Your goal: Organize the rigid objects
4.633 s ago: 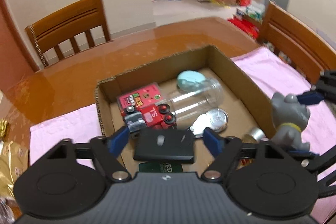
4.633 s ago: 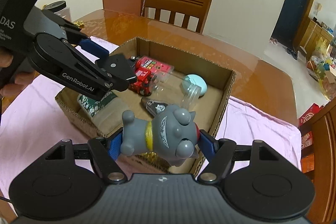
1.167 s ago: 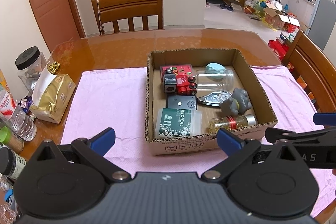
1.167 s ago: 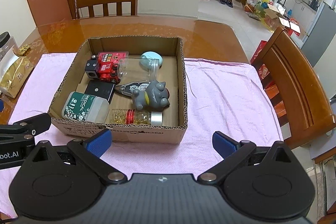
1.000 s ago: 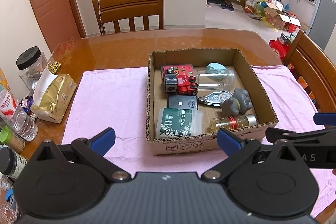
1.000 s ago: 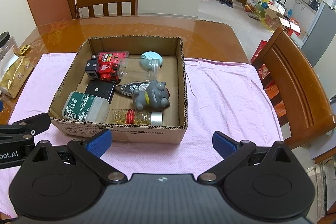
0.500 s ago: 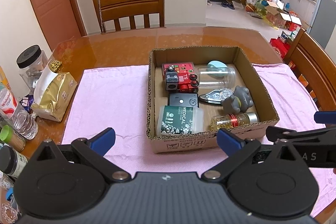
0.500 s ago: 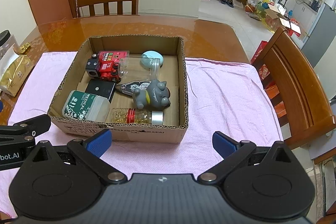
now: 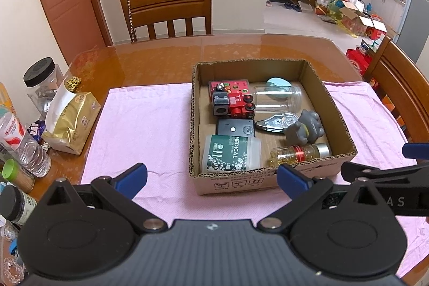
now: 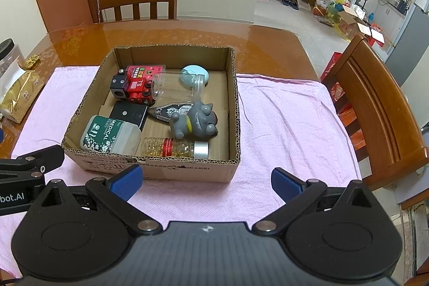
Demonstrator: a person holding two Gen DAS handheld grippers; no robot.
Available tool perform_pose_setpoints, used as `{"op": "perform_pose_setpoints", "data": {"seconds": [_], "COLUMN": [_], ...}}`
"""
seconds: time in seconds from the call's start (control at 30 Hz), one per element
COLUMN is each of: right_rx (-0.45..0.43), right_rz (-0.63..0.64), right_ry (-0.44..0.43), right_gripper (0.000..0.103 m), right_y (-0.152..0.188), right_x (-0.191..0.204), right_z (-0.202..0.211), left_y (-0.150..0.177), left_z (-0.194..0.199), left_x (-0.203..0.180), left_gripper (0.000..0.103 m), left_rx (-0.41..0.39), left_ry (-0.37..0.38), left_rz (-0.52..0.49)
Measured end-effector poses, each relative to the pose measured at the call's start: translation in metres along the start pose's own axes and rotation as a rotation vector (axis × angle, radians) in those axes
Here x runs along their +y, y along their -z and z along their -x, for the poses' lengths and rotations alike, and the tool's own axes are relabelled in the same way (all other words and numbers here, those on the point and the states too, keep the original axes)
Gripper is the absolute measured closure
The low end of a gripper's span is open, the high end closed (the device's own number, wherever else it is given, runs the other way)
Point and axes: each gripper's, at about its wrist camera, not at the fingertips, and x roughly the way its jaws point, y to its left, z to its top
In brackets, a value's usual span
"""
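A cardboard box [image 9: 337, 109] [image 10: 233, 103] sits on a pink cloth [image 9: 139, 125] [image 10: 289, 119]. Inside lie a grey cat figure [image 9: 304, 128] [image 10: 195, 122], a red toy train [image 9: 233, 102] [image 10: 132, 89], a clear jar [image 9: 278, 98] [image 10: 177, 86], a black device [image 9: 236, 128] [image 10: 128, 111], a green medical bottle [image 9: 230, 153] [image 10: 107, 134], a capsule bottle [image 9: 297, 153] [image 10: 174, 146], a correction tape [image 9: 277, 122] and a pale blue oval [image 10: 194, 74]. My left gripper [image 9: 211, 178] and right gripper [image 10: 205, 182] hang open and empty in front of the box.
Bottles, jars and a gold bag [image 9: 71, 122] crowd the table's left edge. Wooden chairs stand at the far side [image 9: 167, 11] and at the right [image 10: 375, 103]. The other gripper's arm crosses the right of the left wrist view [image 9: 388, 170].
Both grippers let go of the black device and the cat figure, which now lie in the box, and pulled back. Over the last second both views barely shift.
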Motion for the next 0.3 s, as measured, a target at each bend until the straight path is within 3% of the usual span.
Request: {"op": "perform_pose_setpoints", "data": {"seconds": [0.3], "right_rx": [0.0], "right_rz": [0.005], "right_ry": [-0.001], "right_gripper": [0.0], "right_y": [0.0008], "right_x": [0.0001], "right_z": [0.0019], "left_y": [0.0001], "left_z": [0.0], "left_x": [-0.0001], "left_gripper": [0.001], "left_rx": [0.006], "left_ry": [0.002], "left_rz": [0.005]}}
